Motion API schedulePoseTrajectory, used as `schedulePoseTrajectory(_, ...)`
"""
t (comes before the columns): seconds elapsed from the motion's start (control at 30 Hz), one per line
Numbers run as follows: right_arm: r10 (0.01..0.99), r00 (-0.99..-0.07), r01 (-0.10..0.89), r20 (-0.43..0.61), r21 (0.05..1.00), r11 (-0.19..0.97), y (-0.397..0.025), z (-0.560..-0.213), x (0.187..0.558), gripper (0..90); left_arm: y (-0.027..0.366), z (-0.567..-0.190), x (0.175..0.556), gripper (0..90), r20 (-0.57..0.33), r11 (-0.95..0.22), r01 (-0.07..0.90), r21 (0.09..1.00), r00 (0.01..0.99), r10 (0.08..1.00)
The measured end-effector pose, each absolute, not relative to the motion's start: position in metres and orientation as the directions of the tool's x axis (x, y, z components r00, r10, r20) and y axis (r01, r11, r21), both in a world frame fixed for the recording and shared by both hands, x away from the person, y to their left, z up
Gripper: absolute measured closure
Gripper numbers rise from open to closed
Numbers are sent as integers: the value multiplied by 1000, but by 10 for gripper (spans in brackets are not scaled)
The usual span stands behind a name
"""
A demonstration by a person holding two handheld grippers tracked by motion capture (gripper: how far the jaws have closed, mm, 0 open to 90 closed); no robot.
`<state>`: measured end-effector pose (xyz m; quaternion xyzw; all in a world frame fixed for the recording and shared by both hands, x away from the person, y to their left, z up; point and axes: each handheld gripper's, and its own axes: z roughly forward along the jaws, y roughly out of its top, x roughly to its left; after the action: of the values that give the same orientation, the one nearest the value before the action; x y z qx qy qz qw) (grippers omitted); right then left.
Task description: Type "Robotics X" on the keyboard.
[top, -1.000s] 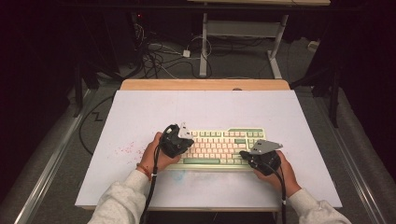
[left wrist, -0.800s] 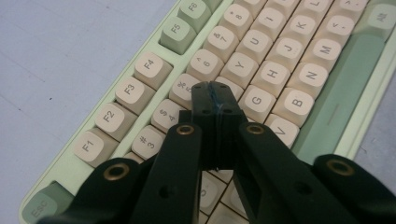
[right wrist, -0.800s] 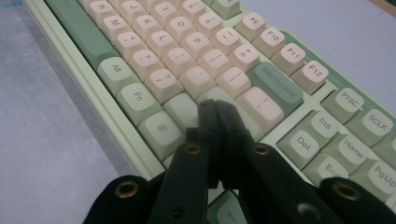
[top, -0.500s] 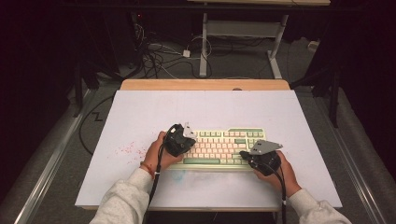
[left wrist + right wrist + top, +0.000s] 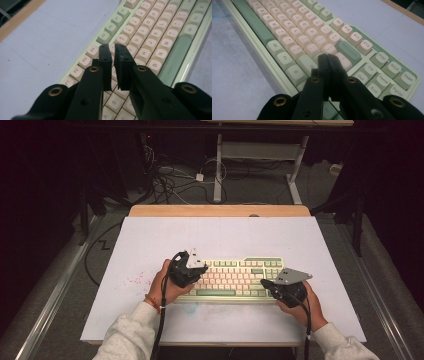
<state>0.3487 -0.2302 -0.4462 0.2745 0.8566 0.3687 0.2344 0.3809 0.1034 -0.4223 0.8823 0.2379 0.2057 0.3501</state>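
The keyboard (image 5: 235, 279) lies at the white table's (image 5: 150, 240) near centre. Left gripper (image 5: 111, 53), jaws a narrow slit apart, hovers over its 9 o'clock end; right gripper (image 5: 327, 60), jaws closed together, over its 3 o'clock end

L gripper (image 5: 192, 270) edged rightward, further over the keyboard's (image 5: 235, 277) left keys, w/ hand following. R gripper (image 5: 267, 287) barely shifted, if at all.
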Motion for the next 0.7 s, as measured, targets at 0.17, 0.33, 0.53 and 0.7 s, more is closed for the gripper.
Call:
schedulePoseTrajectory(0.17,645,-738,285,-199,775,564,-234,-439,344,900,123,-418,365,637,247,-622,222,751,779,576)
schedulePoseTrajectory(0.33,645,-738,279,-198,782,558,-235,-436,343,900,142,-427,354,467,273,-610,211,764,751,601)
schedulePoseTrajectory(0.53,643,-739,274,-201,782,560,-235,-434,344,900,160,-437,344,270,277,-577,222,786,708,649)
schedulePoseTrajectory(0.7,642,-740,276,-200,780,562,-233,-434,346,900,172,-446,335,197,262,-560,242,793,693,671)
